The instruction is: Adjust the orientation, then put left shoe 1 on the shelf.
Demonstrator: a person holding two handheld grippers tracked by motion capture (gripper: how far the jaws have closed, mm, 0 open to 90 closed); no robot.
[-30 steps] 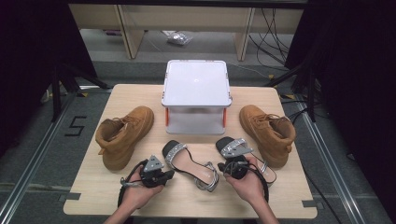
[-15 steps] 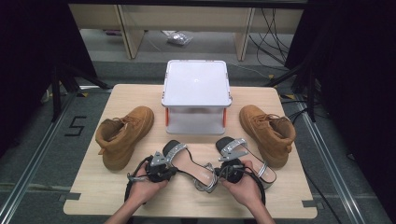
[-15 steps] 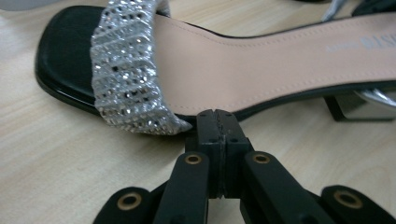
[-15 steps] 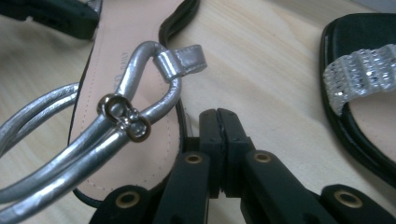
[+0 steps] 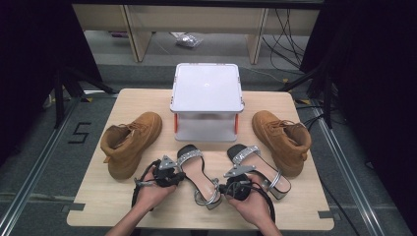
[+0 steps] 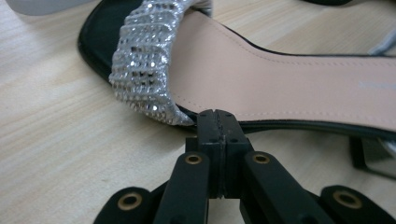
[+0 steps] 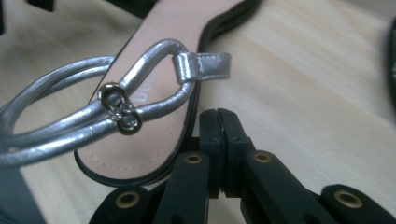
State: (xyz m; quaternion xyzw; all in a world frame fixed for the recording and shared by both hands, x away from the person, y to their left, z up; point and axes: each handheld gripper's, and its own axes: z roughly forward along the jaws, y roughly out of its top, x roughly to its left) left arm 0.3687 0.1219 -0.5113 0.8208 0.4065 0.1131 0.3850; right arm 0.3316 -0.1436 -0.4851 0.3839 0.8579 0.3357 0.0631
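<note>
the left sandal [image 5: 199,174] lies near the front middle of the table [image 5: 147,103], just in front of the white box [image 5: 206,101], and your left gripper [image 5: 169,172] is clenched with nothing between its jaws, its tip right at the sole edge beside the sparkly strap [image 6: 149,70]. the right sandal [image 5: 258,169] lies just beside it, and your right gripper [image 5: 238,184] is pressed closed too, holding nothing, its tip next to the heel end by the silver ankle strap [image 7: 93,116] and buckle [image 7: 119,109]. further out, one tan boot [image 5: 130,142] sits on the left side and the other boot [image 5: 282,140] on the right, either side of the box.
</note>
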